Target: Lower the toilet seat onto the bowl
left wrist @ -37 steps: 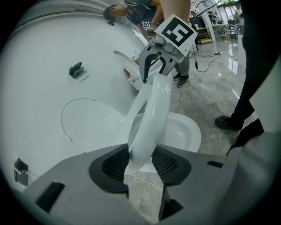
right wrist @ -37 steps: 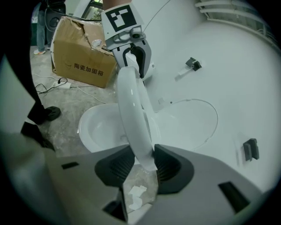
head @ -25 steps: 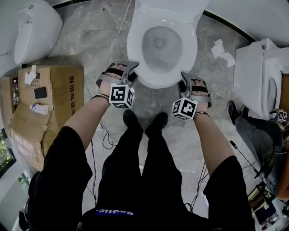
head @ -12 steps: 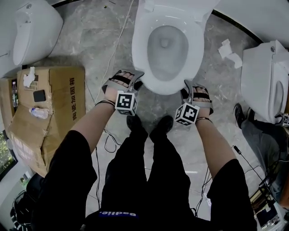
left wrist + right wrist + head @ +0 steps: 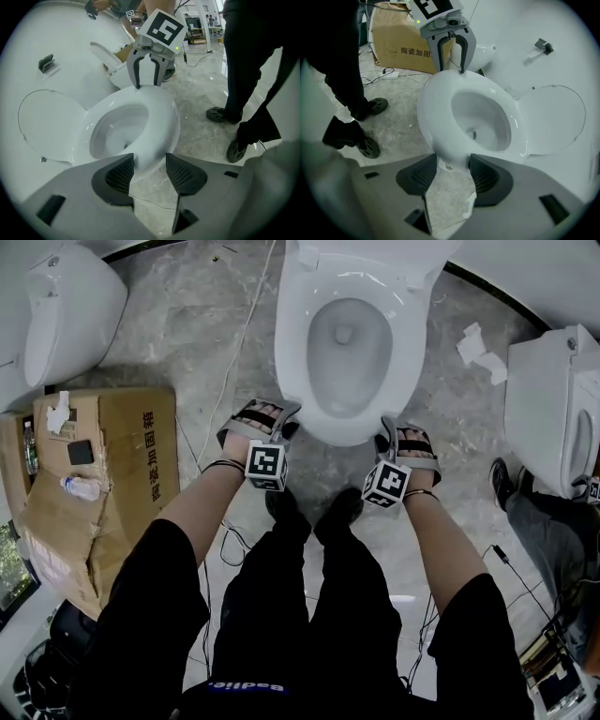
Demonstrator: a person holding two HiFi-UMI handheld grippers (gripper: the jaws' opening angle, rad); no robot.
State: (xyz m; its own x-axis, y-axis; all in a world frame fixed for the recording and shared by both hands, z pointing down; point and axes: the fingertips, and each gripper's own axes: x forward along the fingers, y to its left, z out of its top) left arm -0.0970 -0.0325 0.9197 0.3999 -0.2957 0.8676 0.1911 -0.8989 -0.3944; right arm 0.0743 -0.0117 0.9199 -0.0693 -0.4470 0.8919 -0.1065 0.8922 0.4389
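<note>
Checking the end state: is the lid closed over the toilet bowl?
No: in the left gripper view the lid stands raised behind the bowl, whose inside is open to view.

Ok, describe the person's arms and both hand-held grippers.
The left hand-held gripper and right hand-held gripper are grey, with black ribbed pads, black straps and a white cube with black square markers. Sleeves are black and short.

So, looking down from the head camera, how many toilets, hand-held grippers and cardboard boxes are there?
Toilets: 3
Grippers: 2, left gripper and right gripper
Cardboard boxes: 1
Total: 6
</note>
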